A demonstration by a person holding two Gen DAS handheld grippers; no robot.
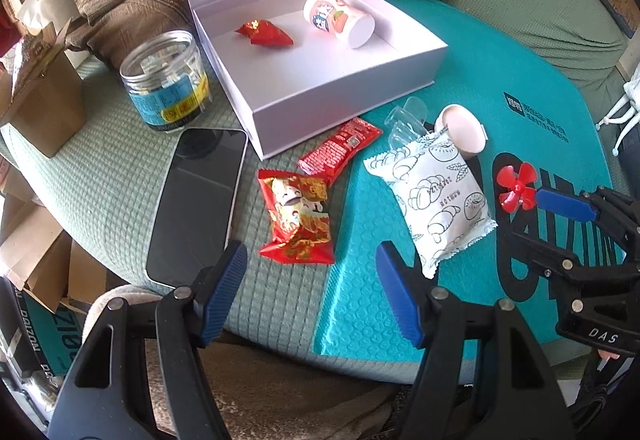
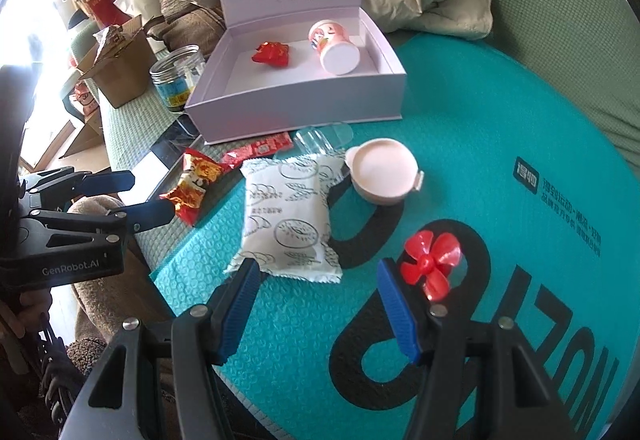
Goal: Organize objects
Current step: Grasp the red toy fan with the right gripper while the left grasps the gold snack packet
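target: white bread packet (image 2: 286, 215) lay on the teal mat (image 2: 480, 143), just ahead of the right tool (image 2: 316, 300)
axis: long side ran away from the tool, slightly tilted
nearer: right; left tool (image 1: 312, 288) faced the red snack bag (image 1: 298, 217)
look: sealed, puffy, printed outlines
tools: both part open, empty
goal: white box (image 2: 304, 99) beyond

Green quilted sofa seat (image 1: 120, 175): teal bubble mailer (image 1: 500, 51), open white box (image 1: 344, 87), clear jar (image 1: 166, 79), phone (image 1: 198, 199), cardboard box (image 1: 44, 107), red figure-print snack packet (image 1: 298, 220). On mailer: white bread packet (image 1: 436, 195), pink lid (image 1: 464, 129), red propeller (image 1: 516, 185). Red sachet (image 1: 340, 149) straddles mailer edge.
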